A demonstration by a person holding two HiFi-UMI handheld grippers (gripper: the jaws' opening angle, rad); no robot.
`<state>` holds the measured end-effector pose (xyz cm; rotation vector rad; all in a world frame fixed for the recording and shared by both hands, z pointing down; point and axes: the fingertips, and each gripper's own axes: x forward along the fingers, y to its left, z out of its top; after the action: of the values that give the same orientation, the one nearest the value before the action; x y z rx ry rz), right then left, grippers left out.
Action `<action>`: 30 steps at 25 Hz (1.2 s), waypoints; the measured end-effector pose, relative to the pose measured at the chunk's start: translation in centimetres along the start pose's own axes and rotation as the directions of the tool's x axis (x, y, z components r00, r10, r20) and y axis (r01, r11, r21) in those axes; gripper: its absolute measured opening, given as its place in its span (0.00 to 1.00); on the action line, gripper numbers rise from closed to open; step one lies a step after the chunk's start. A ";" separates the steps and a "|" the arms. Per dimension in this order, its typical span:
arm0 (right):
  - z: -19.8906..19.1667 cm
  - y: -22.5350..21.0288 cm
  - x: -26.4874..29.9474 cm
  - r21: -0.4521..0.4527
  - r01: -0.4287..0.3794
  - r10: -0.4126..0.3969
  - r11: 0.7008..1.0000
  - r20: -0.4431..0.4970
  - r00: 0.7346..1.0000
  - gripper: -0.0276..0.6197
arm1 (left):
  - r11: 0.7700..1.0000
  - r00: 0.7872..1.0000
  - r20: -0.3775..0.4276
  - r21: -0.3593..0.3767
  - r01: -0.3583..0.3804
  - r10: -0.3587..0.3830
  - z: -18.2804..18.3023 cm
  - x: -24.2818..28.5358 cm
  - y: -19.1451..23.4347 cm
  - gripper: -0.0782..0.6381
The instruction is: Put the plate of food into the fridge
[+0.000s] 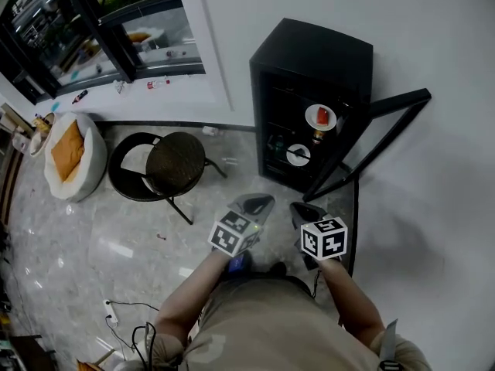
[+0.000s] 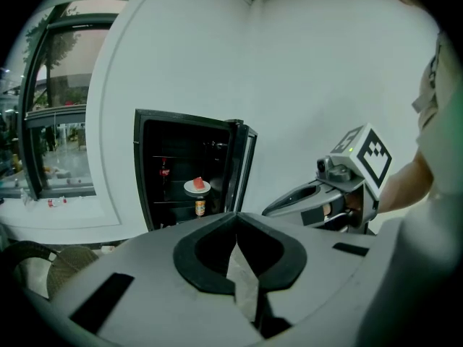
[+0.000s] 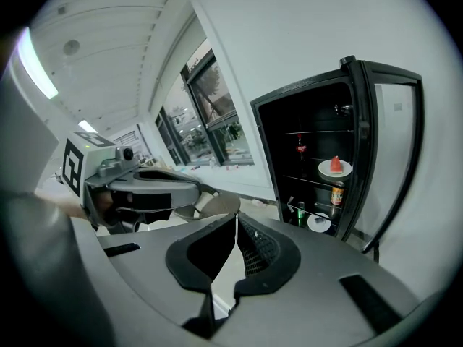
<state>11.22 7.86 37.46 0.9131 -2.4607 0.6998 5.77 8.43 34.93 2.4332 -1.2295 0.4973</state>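
Note:
A small black fridge (image 1: 309, 99) stands against the white wall with its glass door (image 1: 371, 141) swung open to the right. On a shelf inside sits a white plate (image 1: 320, 117) with a red piece of food, also seen as the plate (image 2: 197, 186) and the plate (image 3: 335, 168). Below it stand a can (image 3: 336, 194) and a second white plate (image 1: 298, 155). My left gripper (image 1: 259, 204) and right gripper (image 1: 304, 212) hover side by side in front of the fridge, well short of it, both shut and empty.
A round dark stool (image 1: 176, 163) stands left of the fridge beside a white cushion with an orange pad (image 1: 69, 151). A window ledge (image 1: 166, 83) with small items runs along the back. Cables and a power strip (image 1: 110, 314) lie on the marble floor.

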 end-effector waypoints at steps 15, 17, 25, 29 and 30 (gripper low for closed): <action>3.5 5.9 3.4 -0.101 0.044 -0.042 0.994 0.021 0.999 0.09 | 0.999 0.996 0.089 -0.042 0.001 0.003 0.3 -4.9 5.5 0.12; 4.0 6.8 3.8 -0.114 0.064 -0.059 0.991 0.040 0.997 0.09 | 0.999 0.994 0.109 -0.045 -0.016 0.020 0.4 -5.9 6.6 0.12; 5.1 9.1 5.0 -0.147 0.135 -0.123 0.980 0.085 0.989 0.09 | 0.998 0.992 0.119 -0.052 -0.023 0.029 -0.3 -8.5 8.9 0.12; 5.2 9.7 5.4 -0.143 0.156 -0.144 0.977 0.093 0.985 0.09 | 0.999 0.992 0.128 -0.043 -0.004 0.009 -0.4 -9.1 9.3 0.12; 5.2 9.8 5.5 -0.143 0.160 -0.147 0.977 0.093 0.985 0.09 | 0.999 0.992 0.129 -0.041 -0.001 0.006 -0.4 -9.2 9.4 0.12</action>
<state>-0.44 8.67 33.34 1.0780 -2.4416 0.4262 -7.09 9.76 32.56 2.4623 -1.2828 0.3163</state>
